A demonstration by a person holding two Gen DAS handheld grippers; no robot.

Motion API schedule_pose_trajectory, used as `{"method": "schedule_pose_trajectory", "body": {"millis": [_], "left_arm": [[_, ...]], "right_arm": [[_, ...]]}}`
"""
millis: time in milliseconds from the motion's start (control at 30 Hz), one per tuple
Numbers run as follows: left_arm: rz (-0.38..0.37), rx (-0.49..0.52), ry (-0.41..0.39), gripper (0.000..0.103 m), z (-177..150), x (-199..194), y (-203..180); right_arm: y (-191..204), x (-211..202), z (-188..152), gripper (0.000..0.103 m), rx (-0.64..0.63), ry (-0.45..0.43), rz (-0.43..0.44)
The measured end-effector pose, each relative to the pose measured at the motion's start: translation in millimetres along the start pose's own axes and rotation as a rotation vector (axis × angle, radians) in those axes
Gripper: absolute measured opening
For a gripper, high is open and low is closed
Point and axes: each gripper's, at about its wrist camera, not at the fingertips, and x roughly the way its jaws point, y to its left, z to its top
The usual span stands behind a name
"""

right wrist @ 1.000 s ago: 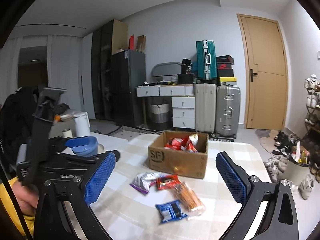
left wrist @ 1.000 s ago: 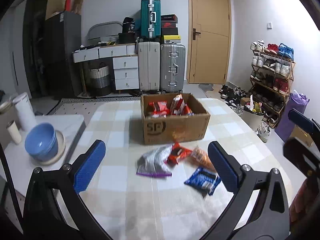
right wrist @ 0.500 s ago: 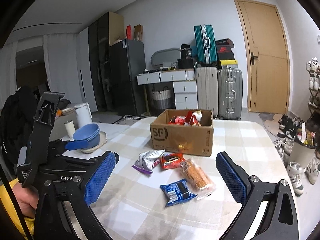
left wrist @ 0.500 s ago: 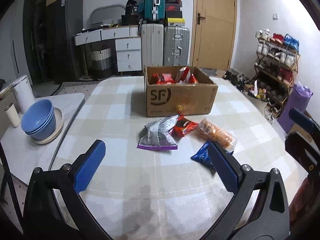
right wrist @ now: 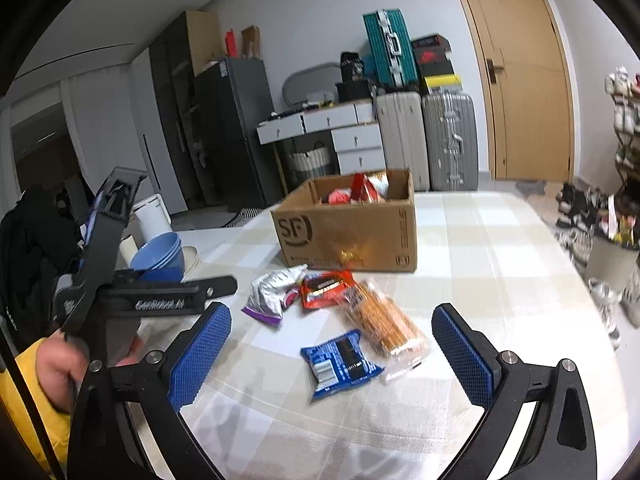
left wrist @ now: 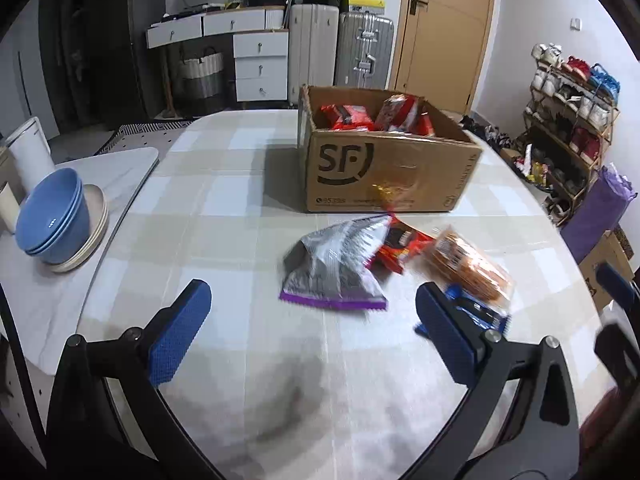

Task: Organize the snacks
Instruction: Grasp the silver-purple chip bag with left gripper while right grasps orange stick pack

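Note:
An open cardboard box [left wrist: 384,176] [right wrist: 352,236] holding red snack packs stands on the checked table. In front of it lie a silver bag with a purple edge [left wrist: 336,272] [right wrist: 272,292], a red pack [left wrist: 400,244] [right wrist: 326,290], a clear pack of orange biscuits [left wrist: 468,268] [right wrist: 384,320] and a blue pack [left wrist: 480,316] [right wrist: 340,360]. My left gripper [left wrist: 312,336] is open just short of the silver bag. My right gripper [right wrist: 332,356] is open, with the blue pack between its fingers' lines of sight, not touched.
Blue bowls on a plate [left wrist: 56,220] [right wrist: 160,256] and a white jug [left wrist: 28,152] sit on a side counter at the left. Suitcases [left wrist: 340,52], drawers and a door stand behind the table. A shoe rack [left wrist: 568,120] is at the right.
Both grippers have moved forward and lower toward the loose snacks, which now look larger and nearer. Both stay open; nothing was picked up.

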Motion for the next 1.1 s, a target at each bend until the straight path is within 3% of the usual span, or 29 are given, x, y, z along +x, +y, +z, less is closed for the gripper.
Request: {"method": "schedule_pose_trajectory", "body": {"millis": [200,433,567,667,733,767,867,933,1033,1100], "left_arm": [[-0.052,-0.048,0.123,0.102,18.3,64.2,11.1],[-0.102,-0.033,0.196,0.101,28.3,113.5,11.7],[-0.132,-0.034,0.261,0.087,30.9,139.6,12.0],[-0.150,-0.025,0.259,0.081,34.4,147.5,10.8],[-0.169,-0.018,0.258,0.074,36.2,150.4,10.2],[-0.190,-0.028,0.253,0.063,37.3,150.8,11.4],[-0.192,-0.026,0.246,0.061,35.0,149.7,12.1],[-0.194,-0.022,0.234,0.057,33.5,147.7,14.1],[-0.182,-0.051,0.202,0.050,31.8,138.7,21.1],[-0.188,-0.072,0.187,0.050,32.1,133.6,26.6]], "right_arm": [[-12.2,24.0,-5.4,0.102,0.010,0.066,-0.002],[-30.5,62.8,6.3,0.102,0.009,0.148,0.000],[-43.6,98.7,13.5,0.102,0.029,0.267,0.006],[-51.4,121.7,17.1,0.102,0.038,0.340,0.013],[-56.1,132.3,18.5,0.102,0.056,0.368,0.036],[-58.8,136.6,18.9,0.102,0.079,0.381,0.050],[-61.9,144.3,20.0,0.102,0.103,0.392,0.070],[-57.3,150.5,18.4,0.098,0.061,0.413,0.046],[-52.9,159.8,12.8,0.072,0.027,0.449,0.042],[-51.1,162.4,10.2,0.067,0.002,0.448,0.013]]}}
